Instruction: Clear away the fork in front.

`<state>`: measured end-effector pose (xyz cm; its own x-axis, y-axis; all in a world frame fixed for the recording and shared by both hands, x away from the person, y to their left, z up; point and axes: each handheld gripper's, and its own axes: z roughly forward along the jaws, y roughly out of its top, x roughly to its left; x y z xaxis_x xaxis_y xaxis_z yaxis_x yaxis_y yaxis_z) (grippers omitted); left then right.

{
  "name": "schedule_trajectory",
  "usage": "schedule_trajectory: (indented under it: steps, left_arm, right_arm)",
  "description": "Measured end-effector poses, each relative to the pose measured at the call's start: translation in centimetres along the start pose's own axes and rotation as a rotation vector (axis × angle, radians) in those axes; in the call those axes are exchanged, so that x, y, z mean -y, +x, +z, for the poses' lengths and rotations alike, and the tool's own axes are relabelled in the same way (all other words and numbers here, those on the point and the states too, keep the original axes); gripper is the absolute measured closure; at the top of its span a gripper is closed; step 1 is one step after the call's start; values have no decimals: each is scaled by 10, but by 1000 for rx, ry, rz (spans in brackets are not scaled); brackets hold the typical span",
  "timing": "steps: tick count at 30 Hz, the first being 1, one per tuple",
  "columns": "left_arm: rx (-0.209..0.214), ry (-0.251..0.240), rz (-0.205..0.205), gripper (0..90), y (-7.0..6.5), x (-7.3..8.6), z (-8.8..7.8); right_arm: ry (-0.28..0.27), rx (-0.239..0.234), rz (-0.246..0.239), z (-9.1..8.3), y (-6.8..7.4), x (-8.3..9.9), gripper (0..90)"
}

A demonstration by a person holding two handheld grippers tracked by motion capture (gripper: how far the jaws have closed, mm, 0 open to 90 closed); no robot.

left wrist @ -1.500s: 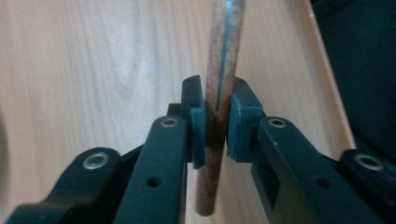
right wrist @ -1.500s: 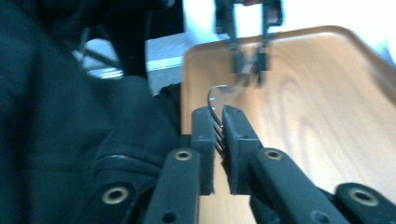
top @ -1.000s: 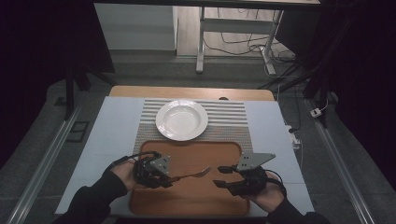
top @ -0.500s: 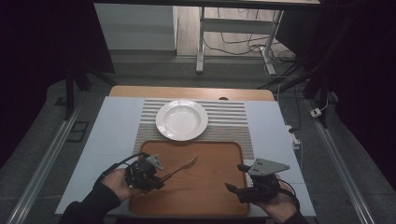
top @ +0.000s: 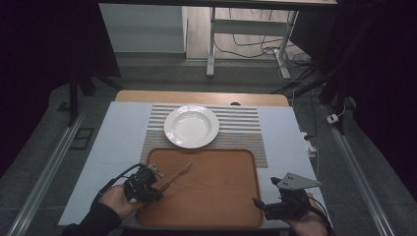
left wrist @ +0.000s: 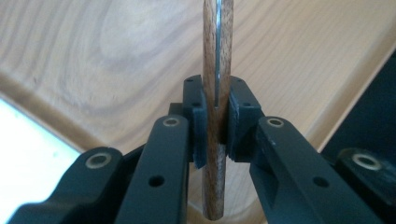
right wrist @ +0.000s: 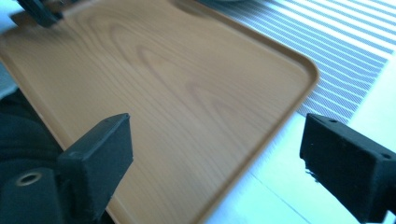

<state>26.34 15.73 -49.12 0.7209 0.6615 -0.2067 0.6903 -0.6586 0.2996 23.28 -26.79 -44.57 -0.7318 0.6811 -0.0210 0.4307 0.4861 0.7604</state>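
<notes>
I have the wooden-handled metal fork pinched by its handle, its tines reaching out over the left part of the rectangular wooden tray. In the left gripper view the jaws of my left gripper are closed tight on the brown handle from both sides, the grip sitting a little above the butt end. I judge that leaves the working end free to be aimed or laid down.

My right gripper hangs at the tray's near right corner with its jaws spread wide and nothing between them. I take it to be parked clear of the fork.

Beyond the tray, the round white ceramic plate sits on the grey-and-white striped placemat, its near rim just beside the tray's far edge.
</notes>
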Motion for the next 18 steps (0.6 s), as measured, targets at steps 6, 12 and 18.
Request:
schedule_trajectory:
  steps: [6,12,18]
  left_arm:
    - [-26,24,-47,797,4,1,6]
    - [-37,45,-55,789,5,1,12]
    - [-12,9,-41,660,6,2,10]
  right_arm:
    - [18,8,12,-4,-1,6,79]
    - [35,3,43,-6,-3,11,42]
    - [38,0,60,-6,-4,13,23]
